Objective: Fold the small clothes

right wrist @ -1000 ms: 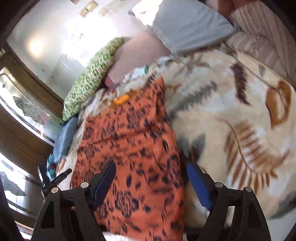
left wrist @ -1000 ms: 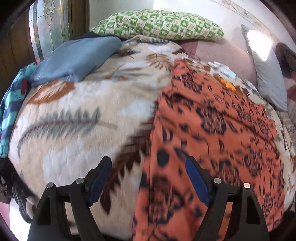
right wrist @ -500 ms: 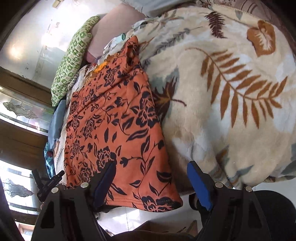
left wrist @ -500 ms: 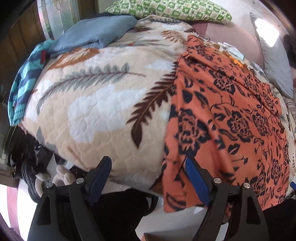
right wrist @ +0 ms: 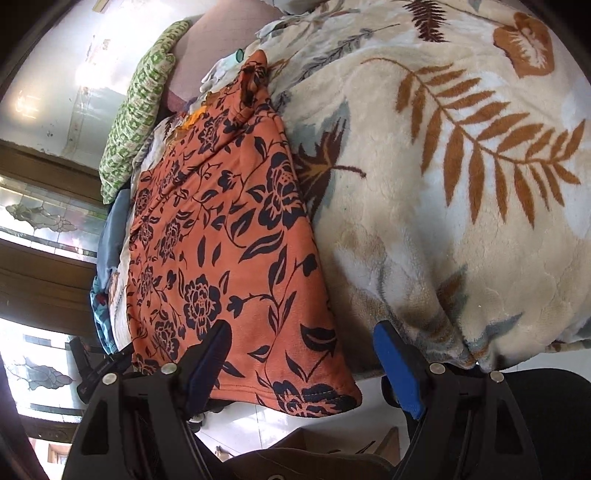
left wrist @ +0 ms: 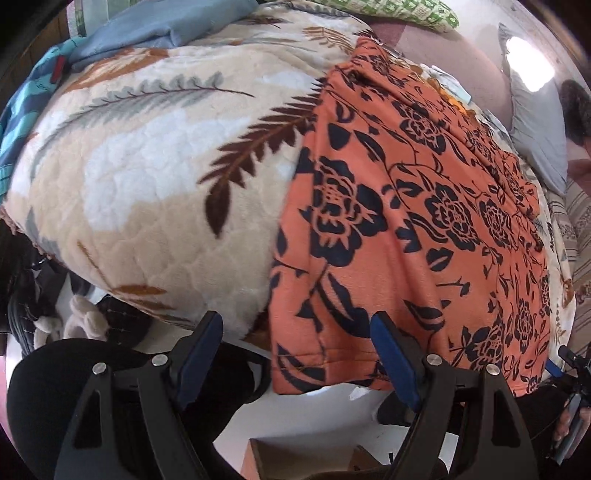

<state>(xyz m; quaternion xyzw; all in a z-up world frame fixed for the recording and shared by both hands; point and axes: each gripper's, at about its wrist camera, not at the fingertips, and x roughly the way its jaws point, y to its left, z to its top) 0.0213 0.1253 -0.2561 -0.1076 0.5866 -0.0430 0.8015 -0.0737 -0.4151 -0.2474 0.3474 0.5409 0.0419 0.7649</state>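
Observation:
An orange garment with a dark floral print lies flat on a leaf-patterned blanket, its hem hanging over the bed's near edge. It also shows in the right wrist view. My left gripper is open and empty, its jaws on either side of the hem's left corner without touching it. My right gripper is open and empty at the hem's right corner. The blanket also shows in the right wrist view.
A green patterned pillow and a blue pillow lie at the bed's far side, a grey pillow at the right. A person's head shows at the right edge. White floor and a cardboard box lie below.
Both grippers have pulled back from above the garment to the bed's near edge and now sit low at the hem's corners. Both stayed open.

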